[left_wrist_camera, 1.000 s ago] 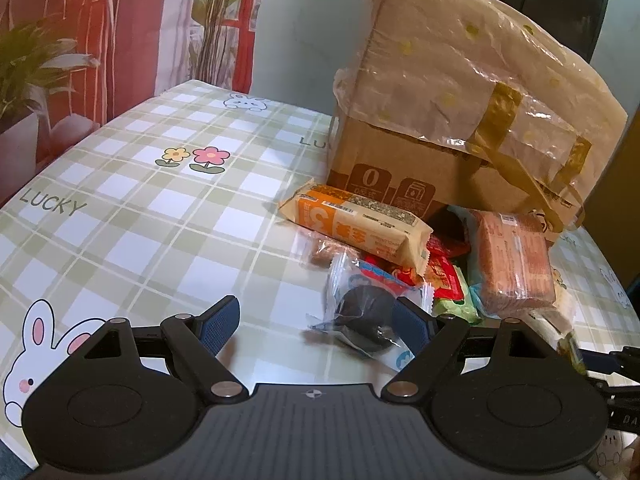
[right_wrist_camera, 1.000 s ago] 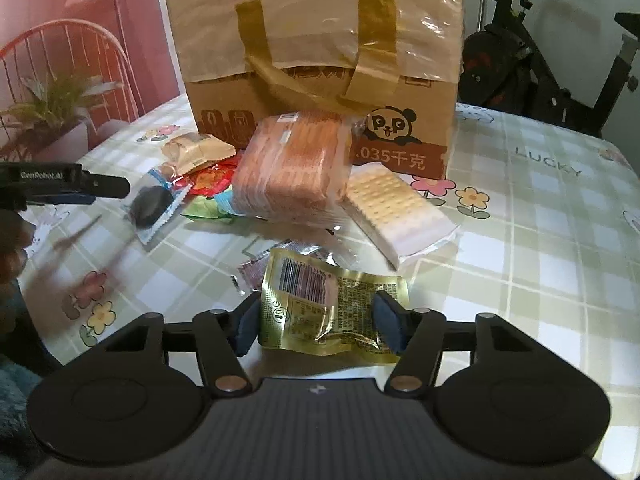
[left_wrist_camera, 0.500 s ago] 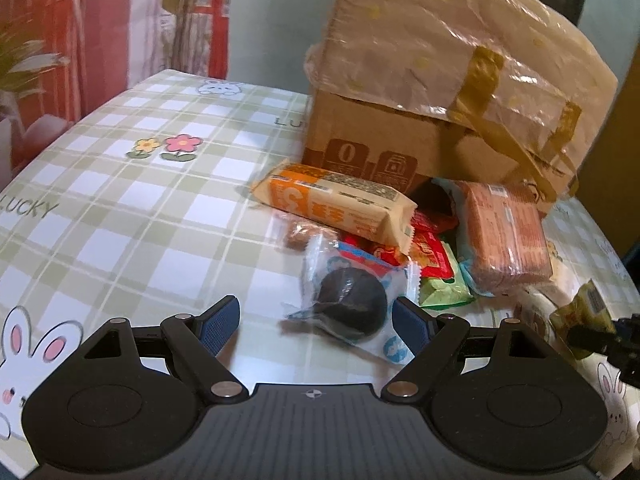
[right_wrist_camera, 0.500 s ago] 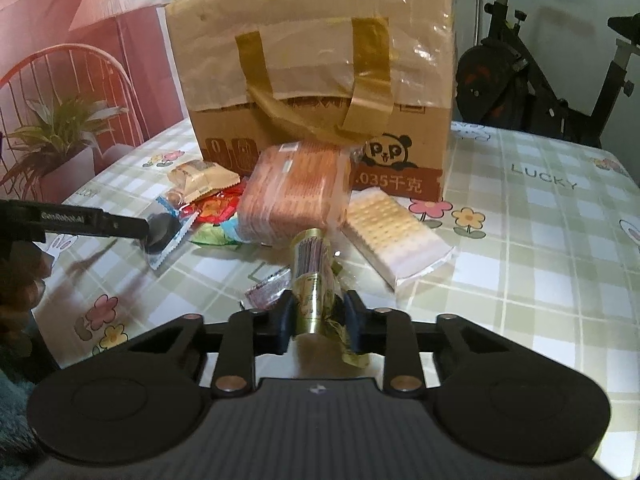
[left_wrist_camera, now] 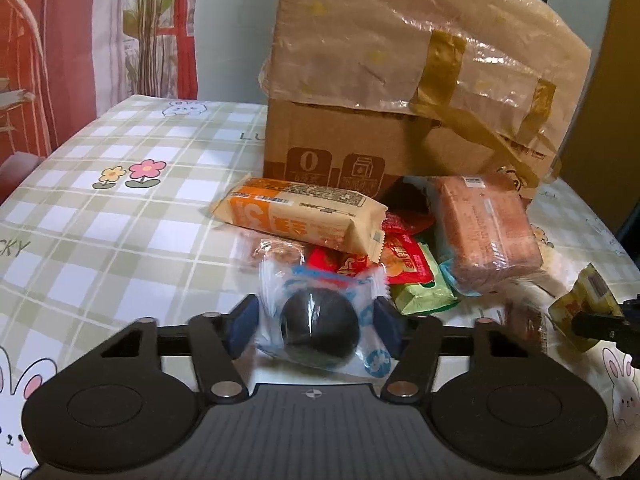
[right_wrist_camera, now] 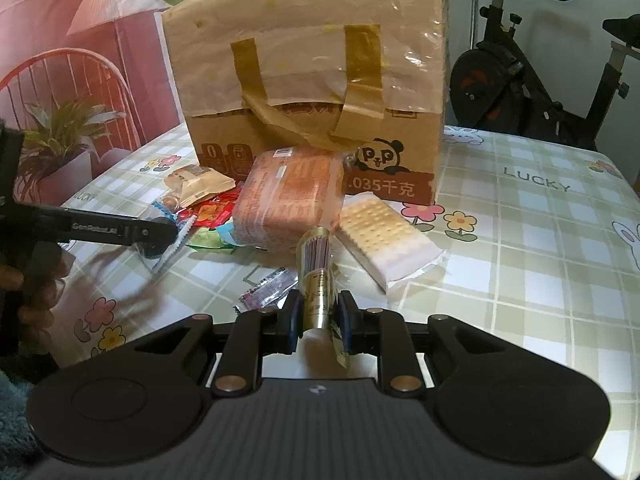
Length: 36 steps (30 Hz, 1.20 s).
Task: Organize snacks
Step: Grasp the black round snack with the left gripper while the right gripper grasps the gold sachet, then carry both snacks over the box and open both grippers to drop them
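A clear, blue-printed packet with a dark round cookie (left_wrist_camera: 318, 324) lies on the checked tablecloth (left_wrist_camera: 120, 240). It sits between the fingers of my left gripper (left_wrist_camera: 316, 326), whose jaws are closing. The blue pads reach the film's edges without visibly squeezing it. The same gripper (right_wrist_camera: 156, 236) shows at the left of the right wrist view. My right gripper (right_wrist_camera: 318, 320) is shut on a gold snack packet (right_wrist_camera: 316, 276), pinched into a narrow upright fold. That gold packet (left_wrist_camera: 586, 296) also shows at the right edge of the left wrist view.
A taped cardboard box (right_wrist_camera: 312, 80) stands behind the snack pile. Before it lie an orange biscuit pack (left_wrist_camera: 300, 216), a reddish cracker pack (right_wrist_camera: 288, 200), a pale cracker pack (right_wrist_camera: 384, 236), red and green packets (left_wrist_camera: 424, 296) and a small sachet (right_wrist_camera: 268, 288). An exercise bike (right_wrist_camera: 540, 72) stands beyond the table.
My right gripper closed on the flat gold packet and folded it upright. My left gripper shifted until the cookie packet lay between its fingers, and its jaws have narrowed onto it.
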{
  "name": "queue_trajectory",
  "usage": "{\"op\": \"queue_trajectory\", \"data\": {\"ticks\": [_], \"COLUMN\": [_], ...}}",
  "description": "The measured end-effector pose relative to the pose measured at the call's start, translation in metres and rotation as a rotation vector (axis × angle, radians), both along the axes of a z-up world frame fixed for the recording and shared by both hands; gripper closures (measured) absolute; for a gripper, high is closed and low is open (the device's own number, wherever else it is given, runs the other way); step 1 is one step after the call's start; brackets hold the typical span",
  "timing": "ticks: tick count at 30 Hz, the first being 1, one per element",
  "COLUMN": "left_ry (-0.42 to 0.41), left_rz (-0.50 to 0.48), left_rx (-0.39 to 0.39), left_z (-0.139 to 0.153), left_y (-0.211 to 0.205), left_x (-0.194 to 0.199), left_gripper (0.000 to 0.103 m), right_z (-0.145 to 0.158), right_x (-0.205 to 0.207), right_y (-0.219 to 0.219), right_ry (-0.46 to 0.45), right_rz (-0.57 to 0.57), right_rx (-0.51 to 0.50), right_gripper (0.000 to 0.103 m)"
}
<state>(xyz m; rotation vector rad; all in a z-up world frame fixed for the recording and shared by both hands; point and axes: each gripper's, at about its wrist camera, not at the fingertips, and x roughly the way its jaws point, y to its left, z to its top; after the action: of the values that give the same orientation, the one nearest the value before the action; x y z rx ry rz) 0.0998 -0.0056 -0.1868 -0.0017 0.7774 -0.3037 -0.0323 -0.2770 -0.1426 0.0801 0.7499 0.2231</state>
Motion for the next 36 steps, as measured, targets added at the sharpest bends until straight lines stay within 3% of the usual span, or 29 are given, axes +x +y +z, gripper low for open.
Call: {"op": "queue_trajectory", "data": {"ticks": [17,29,36], "left_ry": [-0.097,-0.245,-0.336], "left_rz": [0.020,0.023,0.009], "left_rx": [-0.060,-0.076,-0.090], "left_z": [0.027,0.083,0.124], "left_y": [0.013,0.013,0.003], "left_x": [-0.015,-0.004,0.006], "left_gripper": [0.045,0.045,0.044], "right_z": [0.017,0.071,0.119], "right_x": [-0.003,0.011,0.025], "right_y": [-0.002,-0.006,-0.001], "right_ry": [-0.066,-0.213,-0.362], "right_rz": [-0.001,0.033,0.088], "right_rx": [-0.023,-0.010,-0.011], "right_gripper": [0.082,0.082,0.082]}}
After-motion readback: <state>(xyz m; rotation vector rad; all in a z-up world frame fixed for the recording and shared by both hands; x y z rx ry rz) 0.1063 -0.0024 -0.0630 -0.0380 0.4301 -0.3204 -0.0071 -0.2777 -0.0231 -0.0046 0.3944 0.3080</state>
